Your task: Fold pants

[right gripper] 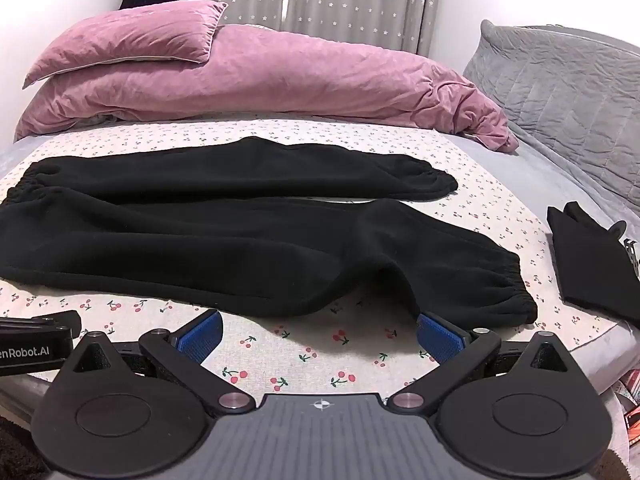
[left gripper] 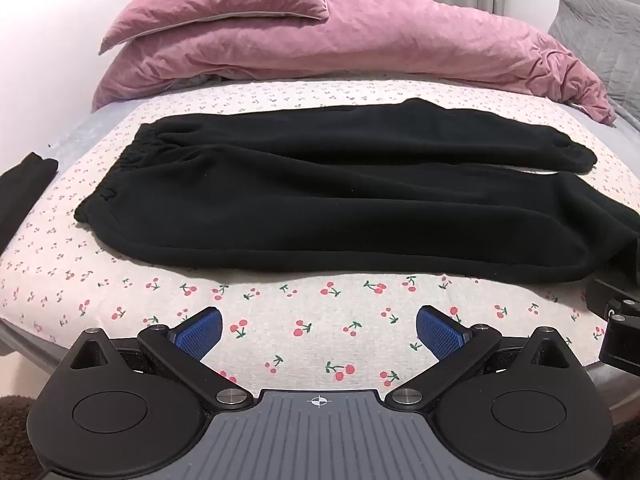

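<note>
Black fleece pants [left gripper: 320, 200] lie spread flat across the cherry-print sheet [left gripper: 312, 332], waistband at the left, two legs running right. In the right wrist view the pants [right gripper: 240, 240] end in elastic cuffs, the near cuff [right gripper: 512, 292] bunched by the bed's front edge. My left gripper [left gripper: 319, 330] is open and empty, just in front of the near leg's hem. My right gripper [right gripper: 319, 330] is open and empty, its right blue pad [right gripper: 436, 336] close to the near cuff.
A pink duvet [left gripper: 340, 40] and pink pillow [left gripper: 224, 4] lie along the back of the bed. A grey quilted headboard [right gripper: 568, 92] stands at the right. A folded black garment [right gripper: 588, 264] lies at the right, another black piece [left gripper: 24, 188] at the left edge.
</note>
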Demonstrator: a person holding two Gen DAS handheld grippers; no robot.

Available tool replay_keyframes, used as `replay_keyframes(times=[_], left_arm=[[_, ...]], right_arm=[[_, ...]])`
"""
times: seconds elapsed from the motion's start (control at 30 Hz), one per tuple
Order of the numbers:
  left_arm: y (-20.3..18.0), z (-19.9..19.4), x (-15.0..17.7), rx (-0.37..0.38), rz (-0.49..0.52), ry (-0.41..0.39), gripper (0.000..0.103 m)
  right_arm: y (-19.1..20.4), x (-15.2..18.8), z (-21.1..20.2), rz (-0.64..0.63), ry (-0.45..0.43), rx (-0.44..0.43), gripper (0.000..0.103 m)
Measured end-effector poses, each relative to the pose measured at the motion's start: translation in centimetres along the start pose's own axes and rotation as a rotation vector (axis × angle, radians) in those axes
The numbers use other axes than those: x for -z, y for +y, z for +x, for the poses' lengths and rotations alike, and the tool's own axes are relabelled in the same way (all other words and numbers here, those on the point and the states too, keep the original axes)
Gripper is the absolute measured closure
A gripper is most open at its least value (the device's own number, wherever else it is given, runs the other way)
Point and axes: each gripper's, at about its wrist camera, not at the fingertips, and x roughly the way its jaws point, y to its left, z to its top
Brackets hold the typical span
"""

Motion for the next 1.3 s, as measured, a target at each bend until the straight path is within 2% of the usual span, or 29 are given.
replay_keyframes(times=[1.3], left_arm=[[0.60, 0.43, 0.04, -0.007, 0.001, -0.007, 0.000]], right_arm=[[0.18, -0.29, 0.23, 0.015, 0.019, 0.003, 0.000]])
